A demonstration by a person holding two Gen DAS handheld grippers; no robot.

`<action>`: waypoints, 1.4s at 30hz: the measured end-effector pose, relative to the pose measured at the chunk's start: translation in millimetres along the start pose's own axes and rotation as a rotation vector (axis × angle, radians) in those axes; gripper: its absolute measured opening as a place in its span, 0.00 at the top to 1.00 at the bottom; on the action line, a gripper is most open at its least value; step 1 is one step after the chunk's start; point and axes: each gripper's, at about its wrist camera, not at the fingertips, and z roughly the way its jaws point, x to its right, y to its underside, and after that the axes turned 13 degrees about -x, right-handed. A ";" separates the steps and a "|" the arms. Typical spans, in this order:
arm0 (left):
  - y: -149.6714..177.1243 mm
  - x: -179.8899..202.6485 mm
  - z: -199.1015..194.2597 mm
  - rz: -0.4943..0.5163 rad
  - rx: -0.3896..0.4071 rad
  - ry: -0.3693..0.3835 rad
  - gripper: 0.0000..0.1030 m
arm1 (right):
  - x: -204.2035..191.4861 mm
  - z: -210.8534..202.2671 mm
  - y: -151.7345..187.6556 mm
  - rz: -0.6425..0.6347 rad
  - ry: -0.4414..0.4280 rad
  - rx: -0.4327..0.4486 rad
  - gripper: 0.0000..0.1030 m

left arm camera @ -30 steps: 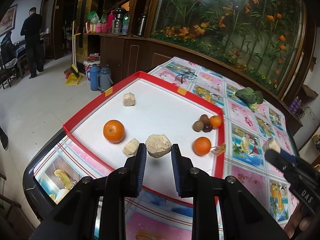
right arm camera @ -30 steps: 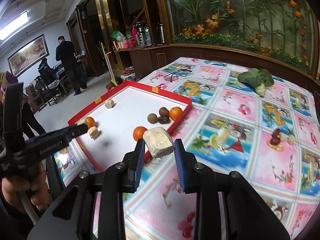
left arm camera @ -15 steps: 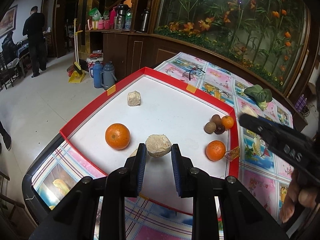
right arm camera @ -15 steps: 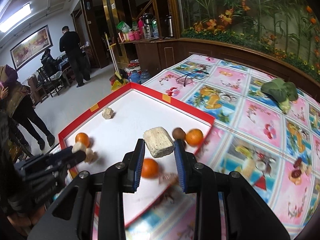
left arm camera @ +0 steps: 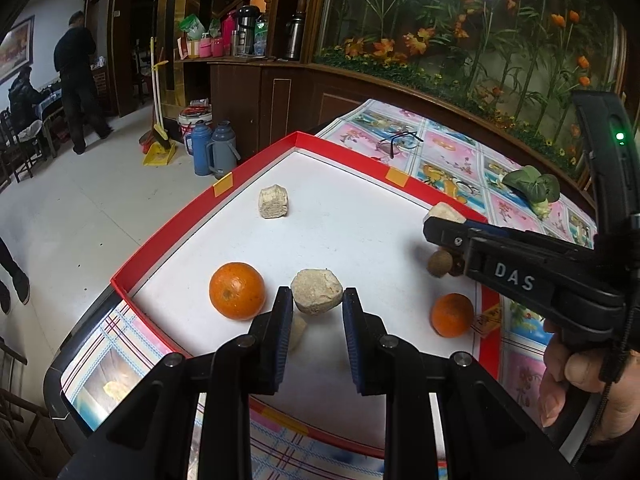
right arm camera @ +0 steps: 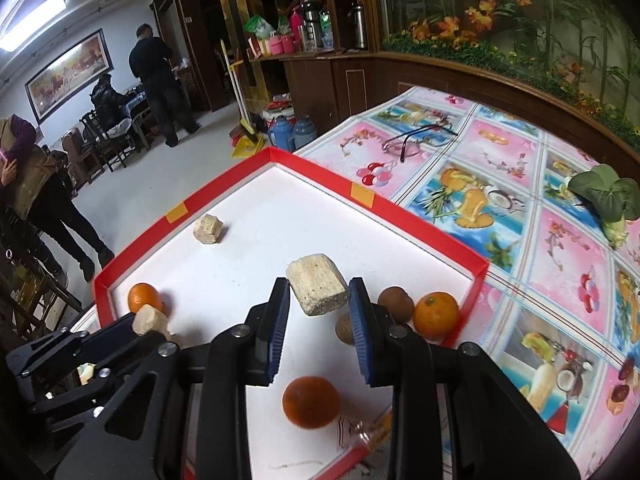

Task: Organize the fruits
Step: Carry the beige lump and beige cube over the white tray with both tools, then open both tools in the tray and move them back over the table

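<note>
Both grippers are clamped on pale, crumbly tan chunks above the red-rimmed tray [left arm camera: 168, 236]. Left gripper [left arm camera: 316, 310] pinches a rounded lump [left arm camera: 316, 296] at its fingertips; right gripper [right arm camera: 319, 304] squeezes a blocky, fibrous piece [right arm camera: 318, 289] tilted between its pads.

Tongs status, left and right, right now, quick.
Left tongs: closed on a rounded beige chunk.
Right tongs: closed on a blocky beige chunk, held over the red-rimmed tray.
</note>
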 end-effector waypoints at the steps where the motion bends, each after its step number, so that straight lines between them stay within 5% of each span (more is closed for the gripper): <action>1: -0.3 -0.7 0.4 -0.001 0.000 -0.003 0.77 | 0.3 3.6 -0.8 0.000 -0.001 -0.008 0.69; 17: -4.9 -11.5 0.6 -0.058 0.013 -0.064 0.74 | 5.8 21.1 -8.0 0.014 0.002 -0.056 0.68; 19: -5.8 -12.4 -1.4 -0.061 0.024 -0.071 0.53 | 7.0 22.8 -7.0 0.020 0.004 -0.064 0.63; 20: -5.7 -13.7 -3.5 -0.074 0.034 -0.088 0.33 | 8.6 21.7 -6.3 0.031 0.007 -0.061 0.51; 26: -4.5 -30.1 -14.0 -0.195 0.054 -0.109 0.24 | 22.0 -11.3 7.3 0.068 0.009 0.007 0.37; 32: 2.2 -22.3 -21.8 -0.236 0.081 -0.104 0.21 | 53.1 -58.7 55.4 0.139 0.059 0.089 0.19; 42: 13.0 64.6 -19.6 -0.077 0.078 -0.016 0.20 | 164.0 -125.6 172.4 0.367 0.231 0.152 0.18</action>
